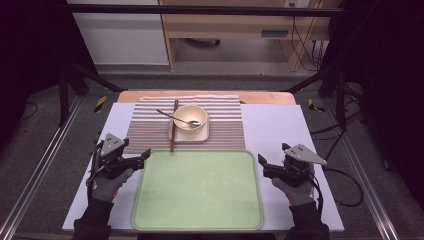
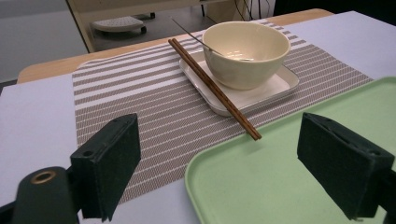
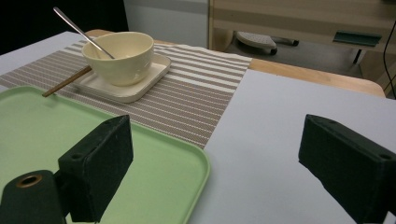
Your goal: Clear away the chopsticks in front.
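I can read no text, label, brand, number or sign anywhere here. The green tray, the striped placemat, the cream bowl and the white table carry no lettering that I can make out.

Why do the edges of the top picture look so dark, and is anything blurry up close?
High view: light falls on the table and green tray, while the surroundings sink into near black. Left gripper view: the bowl and chopsticks look sharp, the near black jaws softer. Right gripper view: faint sheen on the tray.
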`<state>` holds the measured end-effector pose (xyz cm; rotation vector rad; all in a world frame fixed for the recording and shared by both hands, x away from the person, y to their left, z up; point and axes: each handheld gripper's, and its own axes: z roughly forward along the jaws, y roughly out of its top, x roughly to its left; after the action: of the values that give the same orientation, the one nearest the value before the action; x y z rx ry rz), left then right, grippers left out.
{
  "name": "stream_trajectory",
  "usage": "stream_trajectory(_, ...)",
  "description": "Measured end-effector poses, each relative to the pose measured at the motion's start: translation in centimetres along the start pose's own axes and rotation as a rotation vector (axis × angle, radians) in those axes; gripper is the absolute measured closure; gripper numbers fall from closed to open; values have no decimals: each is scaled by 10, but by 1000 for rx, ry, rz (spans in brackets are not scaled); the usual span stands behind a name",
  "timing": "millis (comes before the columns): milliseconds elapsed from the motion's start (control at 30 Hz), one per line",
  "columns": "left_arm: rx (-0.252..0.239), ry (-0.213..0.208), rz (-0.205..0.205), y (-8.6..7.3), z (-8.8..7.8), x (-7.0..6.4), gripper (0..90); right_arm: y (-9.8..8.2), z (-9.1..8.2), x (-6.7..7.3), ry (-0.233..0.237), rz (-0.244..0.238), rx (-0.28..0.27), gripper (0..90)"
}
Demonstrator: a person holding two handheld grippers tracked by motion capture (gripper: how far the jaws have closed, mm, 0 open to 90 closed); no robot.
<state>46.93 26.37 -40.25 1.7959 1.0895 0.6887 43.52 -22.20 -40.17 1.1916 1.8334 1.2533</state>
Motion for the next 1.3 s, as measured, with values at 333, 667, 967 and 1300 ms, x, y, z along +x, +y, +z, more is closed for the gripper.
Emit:
stream_trajectory(333, 9, 15, -10, 17, 23, 3, 168, 1, 1, 2, -9, -10, 5, 106)
stream_trajectory(667, 74, 16, 18, 26, 57, -3, 182, 0, 3, 3, -10, -11, 13, 109)
stream_trajectory(967, 98, 19, 17, 27, 81, -5, 244, 0, 4, 2, -16, -11, 14, 110)
stream_trajectory(1300, 152, 23, 23, 25, 115, -2, 386, -1, 5, 2, -19, -12, 23, 110)
